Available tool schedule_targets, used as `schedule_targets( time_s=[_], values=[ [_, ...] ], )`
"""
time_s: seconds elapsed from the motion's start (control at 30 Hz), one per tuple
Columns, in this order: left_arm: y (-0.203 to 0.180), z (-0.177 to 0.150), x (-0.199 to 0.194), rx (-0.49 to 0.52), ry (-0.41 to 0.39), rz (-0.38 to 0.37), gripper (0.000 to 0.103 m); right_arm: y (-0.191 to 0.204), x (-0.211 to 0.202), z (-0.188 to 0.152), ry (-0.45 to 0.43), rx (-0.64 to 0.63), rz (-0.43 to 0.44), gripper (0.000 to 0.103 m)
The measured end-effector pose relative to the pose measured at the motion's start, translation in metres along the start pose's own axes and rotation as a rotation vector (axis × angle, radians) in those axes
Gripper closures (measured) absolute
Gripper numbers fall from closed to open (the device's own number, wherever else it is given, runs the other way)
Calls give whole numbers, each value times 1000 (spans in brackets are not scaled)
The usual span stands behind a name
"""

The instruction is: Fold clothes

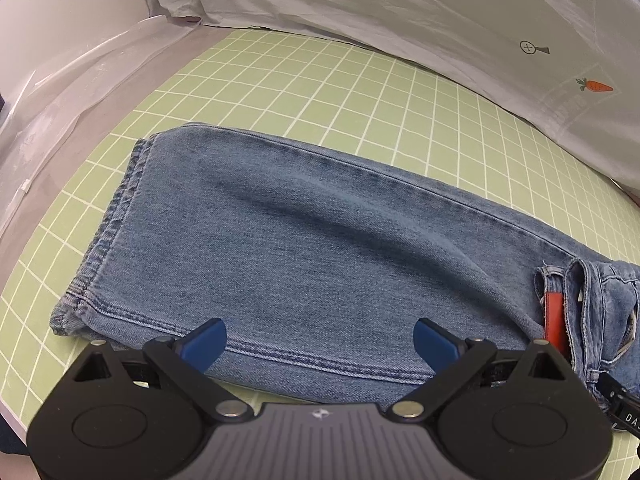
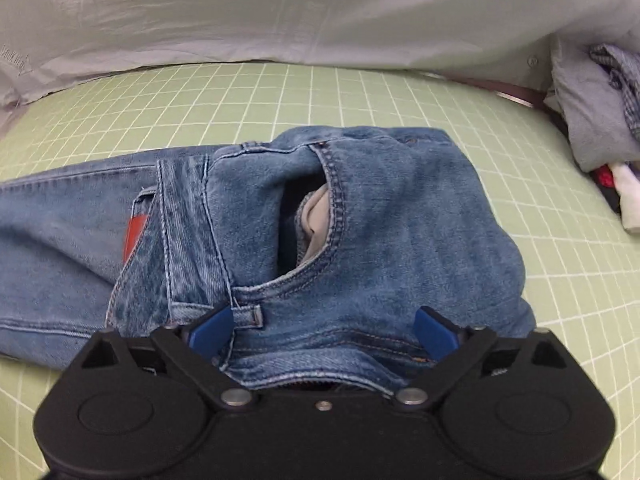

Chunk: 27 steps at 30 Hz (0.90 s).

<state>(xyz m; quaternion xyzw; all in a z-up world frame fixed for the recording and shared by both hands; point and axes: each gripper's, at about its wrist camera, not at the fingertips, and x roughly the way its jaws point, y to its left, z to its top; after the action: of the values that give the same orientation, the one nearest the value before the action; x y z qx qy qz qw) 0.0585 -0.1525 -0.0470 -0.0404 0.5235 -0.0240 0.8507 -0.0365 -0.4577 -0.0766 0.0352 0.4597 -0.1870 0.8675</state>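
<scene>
**Jeans lay crosswise under both claws, one claw at each end**

Jeans (image 1: 304,240) lay on the green gridded surface (image 1: 320,92) with their long axis running left to right across both views, the legs stacked one on the other. The left claw (image 1: 320,340) hung over the near seam of the leg portion, with the hems off to its left; its blue fingertips (image 1: 206,342) were spread wide and gripped nothing. The right claw (image 2: 324,334) stood over the waist end, close to the waistband and the gaping front pocket (image 2: 320,216); its jaws were likewise released, with denim bunched between them but not pinched. Judged from this, the left claw was nearer the hems and the right nearer the waist, so a lengthwise fold would bring one end over toward the other.

The near edge of the waistband was hidden beneath the right claw's body. Whether either claw touched the cloth could not be told. A red tab (image 1: 554,316) showed near the waistband, its nature unclear. A pile of other clothes (image 2: 600,128) sat well apart to the right, cut off by the frame.
</scene>
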Motion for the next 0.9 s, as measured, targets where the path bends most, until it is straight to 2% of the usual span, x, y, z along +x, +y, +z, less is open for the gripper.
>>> schedule_targets(
  time_s=[0.13, 0.37, 0.63, 0.8, 0.9],
  values=[
    [18, 1, 4, -45, 3, 20, 4, -3, -1, 7, 29, 4, -3, 2],
    [73, 5, 12, -174, -2, 87, 4, 1, -4, 8, 49, 3, -26, 1],
    [135, 4, 19, -307, -14, 233, 4, 10, -1, 12, 85, 3, -68, 0],
    [155, -1, 31, -354, 20, 242, 4, 11, 2, 15, 105, 10, -83, 0],
    [159, -4, 34, -397, 7, 237, 5, 10, 1, 16, 113, 14, -89, 0]
  ],
)
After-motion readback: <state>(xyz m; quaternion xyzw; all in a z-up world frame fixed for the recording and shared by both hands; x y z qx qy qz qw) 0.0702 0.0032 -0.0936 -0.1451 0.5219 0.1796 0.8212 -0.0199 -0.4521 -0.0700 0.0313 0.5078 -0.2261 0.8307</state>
